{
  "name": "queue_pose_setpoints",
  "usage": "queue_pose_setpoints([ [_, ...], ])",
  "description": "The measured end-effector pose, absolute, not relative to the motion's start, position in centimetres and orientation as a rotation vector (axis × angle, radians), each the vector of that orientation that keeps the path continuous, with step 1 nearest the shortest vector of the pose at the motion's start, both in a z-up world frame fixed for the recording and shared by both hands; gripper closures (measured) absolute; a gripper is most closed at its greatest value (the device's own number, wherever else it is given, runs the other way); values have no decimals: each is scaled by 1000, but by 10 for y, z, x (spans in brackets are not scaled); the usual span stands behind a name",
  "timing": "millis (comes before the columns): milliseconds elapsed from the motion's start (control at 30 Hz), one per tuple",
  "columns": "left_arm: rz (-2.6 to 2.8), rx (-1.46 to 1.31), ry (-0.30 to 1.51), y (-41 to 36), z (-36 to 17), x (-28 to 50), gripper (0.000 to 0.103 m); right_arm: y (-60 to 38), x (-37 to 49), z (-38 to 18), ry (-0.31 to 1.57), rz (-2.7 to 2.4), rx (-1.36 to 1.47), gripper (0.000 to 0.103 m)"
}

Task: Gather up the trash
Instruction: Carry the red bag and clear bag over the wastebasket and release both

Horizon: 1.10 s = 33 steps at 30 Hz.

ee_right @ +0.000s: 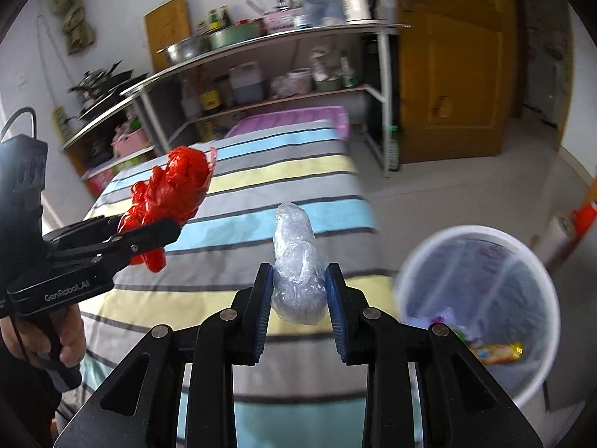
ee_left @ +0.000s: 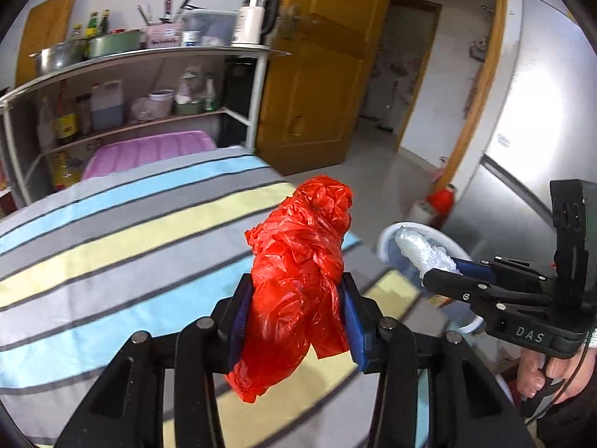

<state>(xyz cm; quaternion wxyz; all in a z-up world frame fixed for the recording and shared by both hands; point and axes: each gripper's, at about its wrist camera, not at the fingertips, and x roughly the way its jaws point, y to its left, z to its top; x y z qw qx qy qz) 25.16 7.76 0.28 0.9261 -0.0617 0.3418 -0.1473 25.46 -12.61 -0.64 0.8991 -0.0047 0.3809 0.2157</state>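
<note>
Above the striped bed (ee_right: 283, 171):
Left claw (ee_left: 294, 313): pinching red bag (ee_left: 298, 280).
Right claw (ee_right: 298, 298): pinching clear bag (ee_right: 294, 261).
Bin (ee_right: 418, 261): just beside.

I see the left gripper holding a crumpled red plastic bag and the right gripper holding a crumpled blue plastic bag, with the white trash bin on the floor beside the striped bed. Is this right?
Not quite: the bag in the right gripper is clear, not blue; only the pads are blue. The right wrist view shows the clear plastic bag. The rest holds: left gripper, red plastic bag, white trash bin, striped bed.
</note>
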Motion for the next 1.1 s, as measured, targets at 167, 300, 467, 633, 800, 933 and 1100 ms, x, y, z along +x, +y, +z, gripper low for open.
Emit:
queue_pose_setpoints([
  [167, -367, -125, 714, 34, 1, 262, 57, -175, 253, -6, 785, 365, 23, 73],
  [300, -417, -105, 735, 1, -3, 274, 57, -209, 256, -12, 793, 305, 55, 73],
  [467, -464, -95, 771, -35, -15, 289, 57, -239, 259, -23, 809, 257, 84, 73],
  [633, -501, -99, 809, -66, -25, 302, 57, -264, 267, -35, 830, 221, 108, 73],
  [800, -539, -84, 834, -94, -32, 314, 56, -280, 276, -46, 852, 197, 122, 73],
  [933, -559, -86, 865, -107, -39, 323, 56, -288, 284, -54, 872, 184, 133, 72],
  [1100, -579, -112, 897, -116, -45, 330, 54, -296, 288, -61, 873, 171, 157, 68],
])
